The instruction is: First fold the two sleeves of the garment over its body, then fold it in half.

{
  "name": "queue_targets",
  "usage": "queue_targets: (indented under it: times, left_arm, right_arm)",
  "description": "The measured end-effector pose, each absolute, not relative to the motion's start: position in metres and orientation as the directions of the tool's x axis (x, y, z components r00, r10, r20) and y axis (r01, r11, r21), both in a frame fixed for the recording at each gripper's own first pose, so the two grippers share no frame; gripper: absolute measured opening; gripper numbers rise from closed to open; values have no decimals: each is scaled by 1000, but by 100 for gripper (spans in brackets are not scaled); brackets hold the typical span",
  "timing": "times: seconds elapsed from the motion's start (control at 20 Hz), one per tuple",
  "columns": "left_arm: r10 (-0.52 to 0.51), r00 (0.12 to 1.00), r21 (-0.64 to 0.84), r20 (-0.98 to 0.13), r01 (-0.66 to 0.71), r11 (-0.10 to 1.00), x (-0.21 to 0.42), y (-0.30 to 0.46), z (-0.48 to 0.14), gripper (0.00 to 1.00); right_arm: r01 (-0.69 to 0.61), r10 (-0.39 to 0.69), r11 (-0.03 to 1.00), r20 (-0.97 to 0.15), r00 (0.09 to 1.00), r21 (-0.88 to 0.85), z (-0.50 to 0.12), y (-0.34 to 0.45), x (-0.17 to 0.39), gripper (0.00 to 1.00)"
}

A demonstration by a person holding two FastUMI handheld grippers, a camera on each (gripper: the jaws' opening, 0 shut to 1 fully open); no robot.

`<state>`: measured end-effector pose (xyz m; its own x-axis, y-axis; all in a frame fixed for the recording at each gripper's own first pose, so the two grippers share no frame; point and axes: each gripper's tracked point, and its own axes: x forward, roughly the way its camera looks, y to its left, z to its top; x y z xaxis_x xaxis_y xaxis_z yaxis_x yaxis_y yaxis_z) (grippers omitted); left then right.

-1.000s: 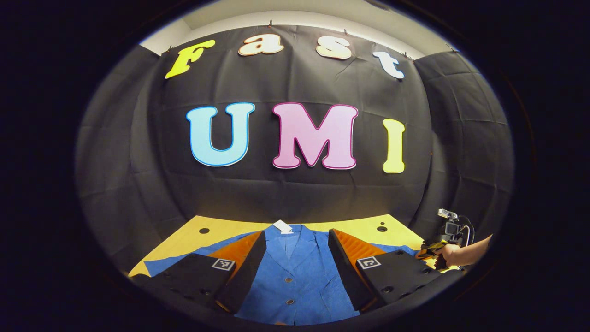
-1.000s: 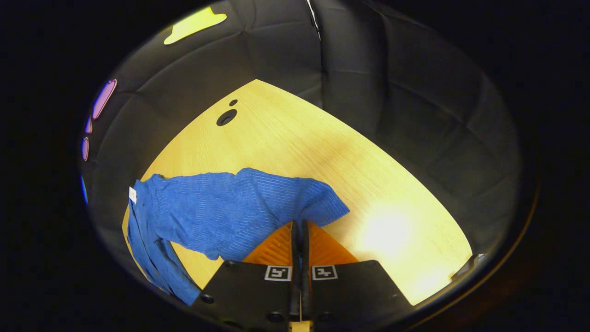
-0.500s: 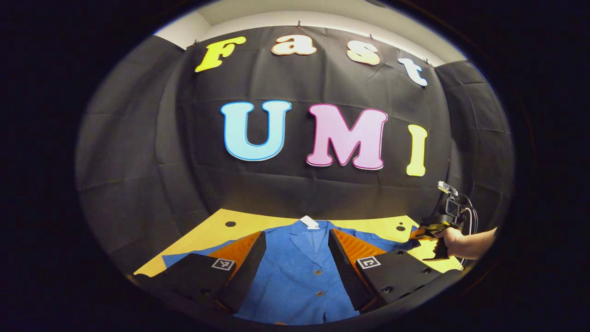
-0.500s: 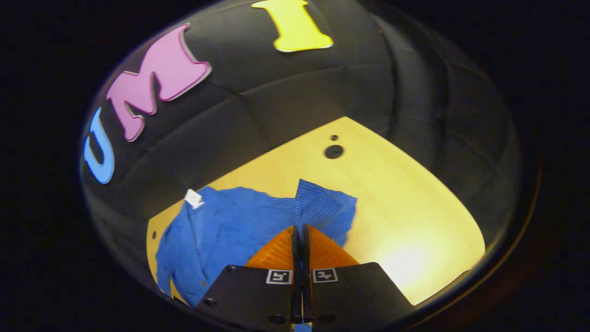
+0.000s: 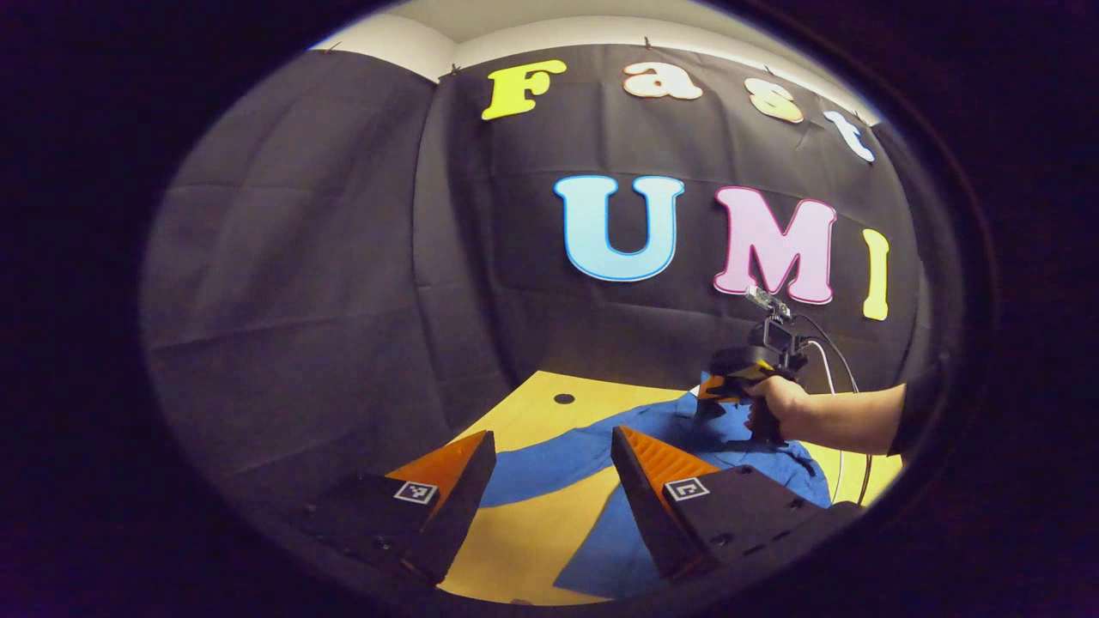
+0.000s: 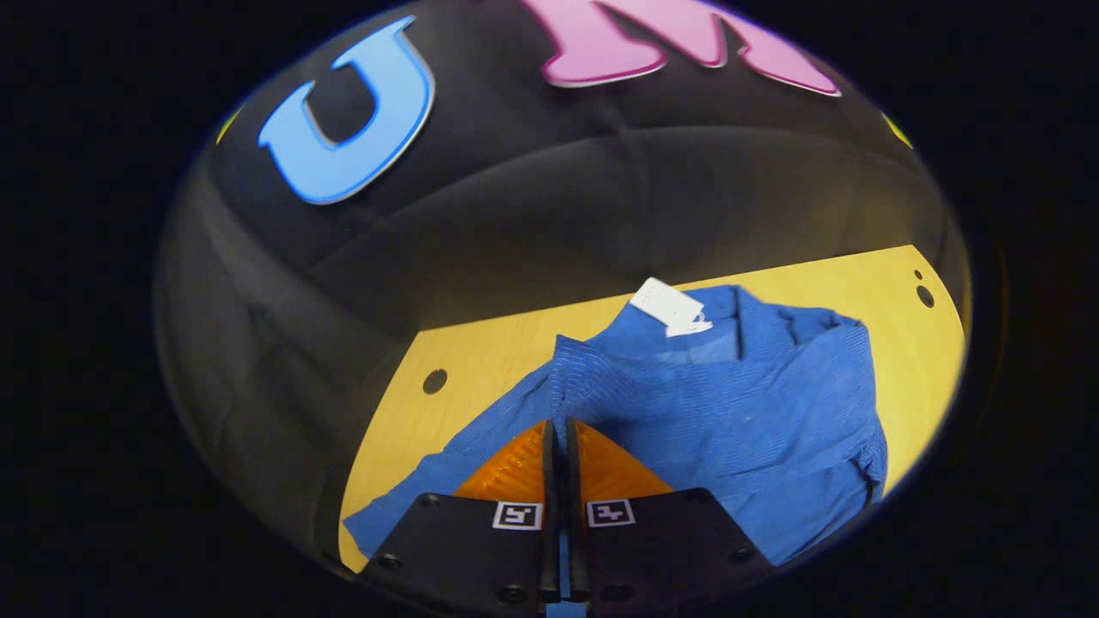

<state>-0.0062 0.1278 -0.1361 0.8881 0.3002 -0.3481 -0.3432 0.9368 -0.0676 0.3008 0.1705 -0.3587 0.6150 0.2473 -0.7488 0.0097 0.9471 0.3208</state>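
Left gripper view: the left hand-held gripper (image 5: 549, 481) hangs above the yellow worktop (image 5: 524, 532), and farther off a hand (image 5: 777, 399) holds the right hand-held gripper (image 5: 717, 390) over the blue garment (image 5: 670, 429).
Right gripper view: the garment (image 6: 730, 412) seen from close above, with its collar and a white tag (image 6: 670, 307) toward the booth's wall; the other sleeve (image 6: 446, 472) runs out flat toward the worktop's (image 6: 446, 352) near left edge.
Left hand-held gripper: fingers spread wide, nothing between them, touching nothing; bare worktop and a strip of blue cloth show in the gap.
Right hand-held gripper (image 6: 558, 446): orange fingers pressed together, with a thin edge of blue cloth in the seam between them; it pinches a sleeve (image 6: 601, 378) that is drawn in across the garment's body.
Garment and grippers: the garment lies on the worktop, its body directly under and ahead of the right hand-held gripper; it lies ahead and to the right of the left hand-held gripper, apart from its fingers.
Worktop: round holes (image 6: 435, 380) near the far corners.
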Motion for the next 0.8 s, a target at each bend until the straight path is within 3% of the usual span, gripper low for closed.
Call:
queue_targets:
  times: [0.05,0.1,0.15,0.25,0.3,0.5,0.8]
  left_arm:
    - [298,882,-103,-365,-357,929,-1,145,-153,78]
    - [306,870,-126,-387,-379,917,7,164,-171,78]
    - [308,859,-145,-409,-395,907,13,180,-185,78]
    - [229,795,-238,-561,-420,876,25,198,-240,78]
    - [219,762,-244,-609,-443,862,32,211,-268,81]
    - [294,579,-115,-761,-566,816,42,267,-349,81]
    - [298,459,-81,-837,-643,762,95,284,-356,81]
  right_arm:
    - [-4,254,948,-753,607,317,-370,181,299,19]
    - [-18,250,955,-766,593,297,-380,188,293,17]
    - [-33,241,961,-778,580,273,-390,190,288,41]
    - [-73,232,969,-768,597,236,-384,177,271,89]
    - [-105,241,968,-729,641,228,-370,166,264,99]
    - [-234,252,966,-605,755,110,-318,102,222,98]
    - [-220,301,954,-660,688,206,-311,60,135,98]
